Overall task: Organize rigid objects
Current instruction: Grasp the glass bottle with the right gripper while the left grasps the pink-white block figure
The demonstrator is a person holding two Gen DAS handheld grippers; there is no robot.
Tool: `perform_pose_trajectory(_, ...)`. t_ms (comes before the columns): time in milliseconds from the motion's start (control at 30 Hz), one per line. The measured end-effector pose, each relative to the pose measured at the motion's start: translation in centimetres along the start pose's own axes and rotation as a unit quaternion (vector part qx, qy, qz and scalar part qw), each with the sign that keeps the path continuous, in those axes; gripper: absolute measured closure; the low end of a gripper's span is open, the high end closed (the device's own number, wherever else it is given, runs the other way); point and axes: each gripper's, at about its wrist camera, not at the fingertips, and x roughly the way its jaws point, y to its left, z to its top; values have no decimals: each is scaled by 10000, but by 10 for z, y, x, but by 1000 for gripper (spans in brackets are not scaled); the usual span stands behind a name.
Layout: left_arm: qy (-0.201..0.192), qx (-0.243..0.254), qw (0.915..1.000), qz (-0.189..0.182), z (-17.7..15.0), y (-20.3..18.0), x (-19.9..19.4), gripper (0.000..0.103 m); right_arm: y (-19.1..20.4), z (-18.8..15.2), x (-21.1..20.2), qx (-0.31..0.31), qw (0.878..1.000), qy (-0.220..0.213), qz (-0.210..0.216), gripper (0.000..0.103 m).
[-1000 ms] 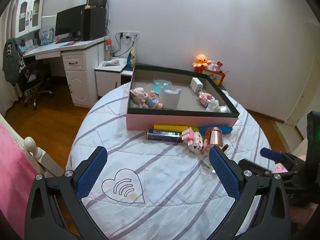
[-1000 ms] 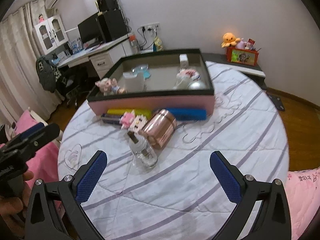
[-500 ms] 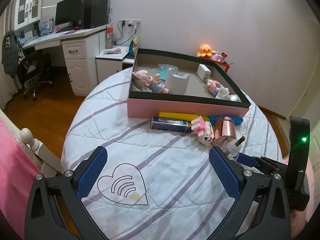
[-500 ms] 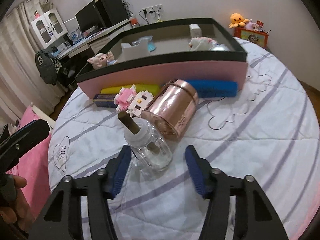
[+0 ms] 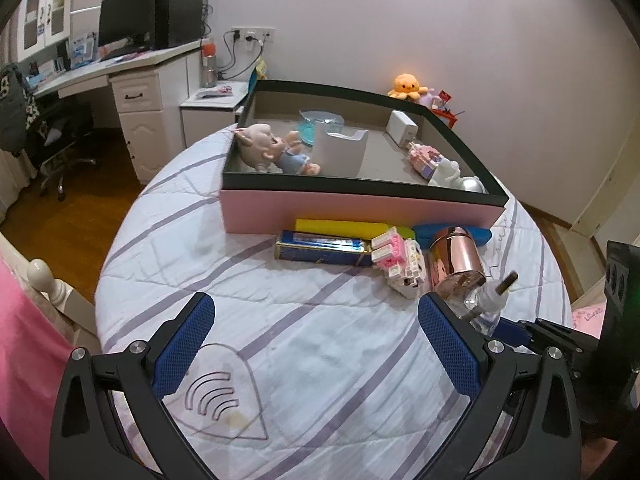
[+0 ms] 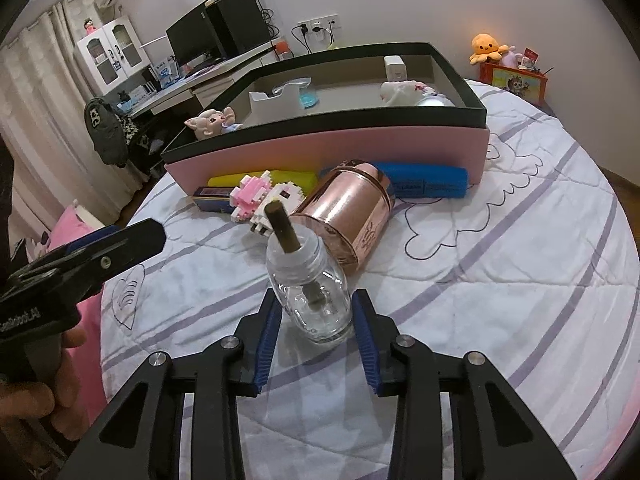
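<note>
Left gripper (image 5: pixel 316 340), jaws spread wide and empty, hangs at the bottom of its wrist view; the glass bottle (image 5: pixel 482 300) lies right of centre, just past its right-hand pad, wick stub tilted toward the upper right. Right wrist view: the right gripper (image 6: pixel 316 334), at lower centre, closes its jaws about the bottle (image 6: pixel 310 296), pads at its flanks, contact unclear. The neck leans toward the upper left, away from the copper canister (image 6: pixel 348 216). The right hand is plainly nearer; the pink box (image 6: pixel 328 150) waits above.

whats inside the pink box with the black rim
Inside the pink box: a pig doll, a white holder, a blue dish, a white charger block, a brick figure and a silver ball. The near wall hides the floor directly behind it.
</note>
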Motion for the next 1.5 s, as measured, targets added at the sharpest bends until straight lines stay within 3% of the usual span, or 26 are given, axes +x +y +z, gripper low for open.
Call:
perform_pose_trajectory(200,95,47,9999,35,1,-5,9,0,-2,6,7,-18,10000,-53,33,61)
perform_pose_trajectory(333,127,44,9999,60,2,-6,14,0,-3,6,6,-73,9999,-56,113,68)
perform_pose_trajectory(800,321,184,9992,-147,17,-41,62,2,-28,8,-3,68,9999,-87,-84,68)
perform_pose_trajectory(900,462,124,9988,-111,17,-41,78,11,-32,10,-2,86,9999,-83,-56,68)
perform_pose_trajectory(1033,333,123,9992,-207,13,-38,73,24,-34,11,-1,114,9999,-79,-40,68)
perform_pose_trajectory(1100,331,202,9987,-317,11,-36,69,39,-33,11,-2,104,9999,-81,-40,68)
perform_pose_trajectory(1167,341,288,9980,-442,9,-37,65,65,-32,10,-2,106,9999,-83,-28,68)
perform_pose_trajectory(1500,285,312,9971,-636,2,-31,47,70,-33,8,-17,183,9997,-164,6,68)
